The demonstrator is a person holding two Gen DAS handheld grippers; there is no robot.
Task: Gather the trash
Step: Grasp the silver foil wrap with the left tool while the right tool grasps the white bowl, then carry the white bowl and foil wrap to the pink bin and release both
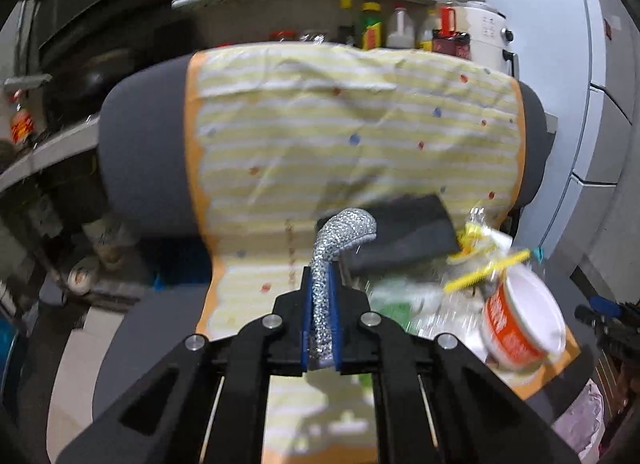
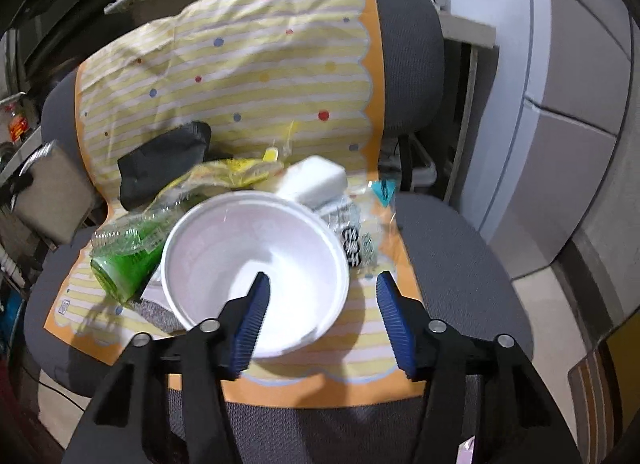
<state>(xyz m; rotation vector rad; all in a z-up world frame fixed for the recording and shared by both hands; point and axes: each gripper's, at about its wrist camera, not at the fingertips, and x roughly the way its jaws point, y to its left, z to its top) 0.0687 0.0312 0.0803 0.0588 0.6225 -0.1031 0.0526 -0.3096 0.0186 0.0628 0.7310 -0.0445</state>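
1. Left tool (image 1: 320, 328) clamped, blue pads (image 1: 306, 324) pressed against a glittery silver curved strap-like piece (image 1: 340, 240), its bent end rising above the pads.
2. Right tool (image 2: 322, 318) spread wide, holding nothing; left blue pad (image 2: 252, 320) set over the rim and inside of a white round foam bowl (image 2: 256, 256), right blue pad outside the bowl above the cloth.
3. Seen from the left wrist: same bowl with an orange printed outer wall (image 1: 520, 320), tipped on its side at the right, beside crumpled clear plastic with yellow strips (image 1: 480, 256).
4. Trash heaped on a yellow-and-white striped, polka-dotted cloth with an orange scalloped border (image 2: 260, 76), draped over the seat and back of a grey fabric office chair (image 2: 460, 256).
5. Just left of the bowl, a crushed clear plastic bottle with a green label (image 2: 124, 260); behind it, crumpled yellow plastic wrapping (image 2: 228, 170).
6. Behind the bowl, a white rectangular foam block (image 2: 316, 182); to the right, a clear packet with black-and-white print (image 2: 356, 242) and a small teal wrapper (image 2: 384, 190).
7. Farther back, against the chair back, a dark grey folded fabric item (image 2: 164, 162).
8. Beyond the chair, shelves crowded with sauce bottles and jars (image 1: 384, 24).
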